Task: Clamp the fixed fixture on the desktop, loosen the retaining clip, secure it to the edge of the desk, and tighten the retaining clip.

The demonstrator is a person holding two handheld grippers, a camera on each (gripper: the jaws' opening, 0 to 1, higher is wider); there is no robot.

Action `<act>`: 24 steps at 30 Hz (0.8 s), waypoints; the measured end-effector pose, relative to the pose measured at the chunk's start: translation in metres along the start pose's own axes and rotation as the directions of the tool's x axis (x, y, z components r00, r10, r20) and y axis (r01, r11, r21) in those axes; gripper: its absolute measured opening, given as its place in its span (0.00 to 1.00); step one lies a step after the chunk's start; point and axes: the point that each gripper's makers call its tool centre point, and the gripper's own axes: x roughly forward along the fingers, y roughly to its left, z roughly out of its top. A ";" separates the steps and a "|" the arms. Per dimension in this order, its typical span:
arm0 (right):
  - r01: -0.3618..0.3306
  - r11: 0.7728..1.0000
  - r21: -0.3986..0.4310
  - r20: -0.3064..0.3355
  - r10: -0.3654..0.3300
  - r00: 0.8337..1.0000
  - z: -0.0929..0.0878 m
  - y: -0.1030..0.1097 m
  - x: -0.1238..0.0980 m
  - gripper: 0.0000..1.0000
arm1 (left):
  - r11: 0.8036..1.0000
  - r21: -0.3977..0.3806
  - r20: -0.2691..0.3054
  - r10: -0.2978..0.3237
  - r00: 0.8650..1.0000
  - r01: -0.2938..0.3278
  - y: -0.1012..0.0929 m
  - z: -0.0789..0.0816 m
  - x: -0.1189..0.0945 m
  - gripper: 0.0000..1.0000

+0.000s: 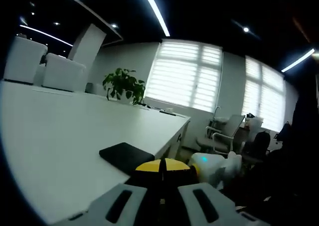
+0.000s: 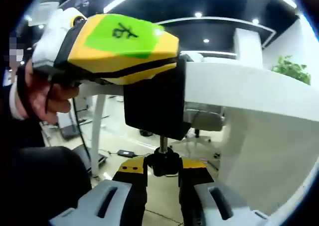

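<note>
Now left tongs (image 1: 160,198) grip the fixture (image 2: 154,104) at the desk (image 2: 239,86) edge; right tongs (image 2: 163,191) pinch its knob (image 2: 163,162)

We count one black fixture (image 2: 154,104), clamped on the desk (image 2: 234,86) edge straight ahead of the right gripper (image 2: 162,186), with one knob (image 2: 163,162) between its jaws. Beyond the left gripper (image 1: 160,198) we count one potted plant (image 1: 124,85), two white chairs (image 1: 42,64), two blinded windows (image 1: 187,75) and one office chair (image 1: 224,131).
</note>
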 end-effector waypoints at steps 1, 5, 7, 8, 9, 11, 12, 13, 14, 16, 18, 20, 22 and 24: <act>-0.045 0.999 -0.001 0.002 0.045 0.999 0.000 0.000 0.002 0.22 | 1.000 -0.003 0.000 0.000 1.000 0.000 0.000 0.000 0.000 0.01; -0.209 0.976 -0.056 0.030 0.211 0.977 0.000 0.004 0.004 0.22 | 1.000 -0.014 0.002 -0.002 1.000 0.002 0.001 0.001 0.000 0.01; -0.275 0.956 -0.100 0.038 0.280 0.959 0.000 0.007 0.004 0.22 | 1.000 -0.020 0.001 -0.005 1.000 0.005 0.001 0.001 0.000 0.01; -0.297 0.951 -0.090 0.034 0.300 0.953 0.000 0.009 0.003 0.22 | 1.000 -0.023 0.002 -0.007 1.000 0.007 0.002 0.001 0.000 0.01; -0.332 0.939 -0.095 0.030 0.336 0.941 -0.001 0.009 0.004 0.22 | 1.000 -0.025 0.003 -0.008 1.000 0.008 0.002 0.001 0.000 0.01; -0.357 0.927 -0.113 0.023 0.362 0.932 -0.001 0.008 0.006 0.22 | 1.000 -0.026 0.004 -0.009 1.000 0.009 0.002 0.001 -0.001 0.01; -0.370 0.922 -0.110 0.023 0.375 0.927 -0.001 0.008 0.006 0.22 | 0.999 -0.030 0.004 -0.010 1.000 0.010 0.002 0.001 -0.001 0.01; -0.385 0.916 -0.111 0.023 0.389 0.921 -0.002 0.008 0.006 0.22 | 0.999 -0.032 0.004 -0.010 1.000 0.010 0.002 0.001 -0.001 0.01; -0.397 0.911 -0.114 0.023 0.401 0.916 -0.002 0.009 0.006 0.22 | 0.999 -0.033 0.004 -0.010 1.000 0.011 0.001 0.001 -0.001 0.01; -0.406 0.906 -0.119 0.022 0.411 0.911 -0.003 0.010 0.006 0.22 | 0.999 -0.037 0.004 -0.011 1.000 0.011 0.001 0.002 -0.001 0.01; -0.414 0.901 -0.131 0.025 0.421 0.907 -0.002 0.010 0.005 0.22 | 0.999 -0.039 0.005 -0.012 1.000 0.012 0.002 0.002 -0.001 0.01; -0.417 0.899 -0.133 0.027 0.424 0.905 -0.003 0.011 0.005 0.22 | 0.999 -0.040 0.005 -0.011 1.000 0.011 0.001 0.002 -0.001 0.01; -0.412 0.900 -0.139 0.031 0.420 0.907 -0.003 0.012 0.005 0.22 | 0.999 -0.043 0.007 -0.012 1.000 0.012 0.001 0.002 -0.001 0.01; -0.394 0.905 -0.160 0.041 0.405 0.913 -0.003 0.013 0.004 0.23 | 0.999 -0.047 0.012 -0.013 1.000 0.013 0.001 0.002 -0.001 0.01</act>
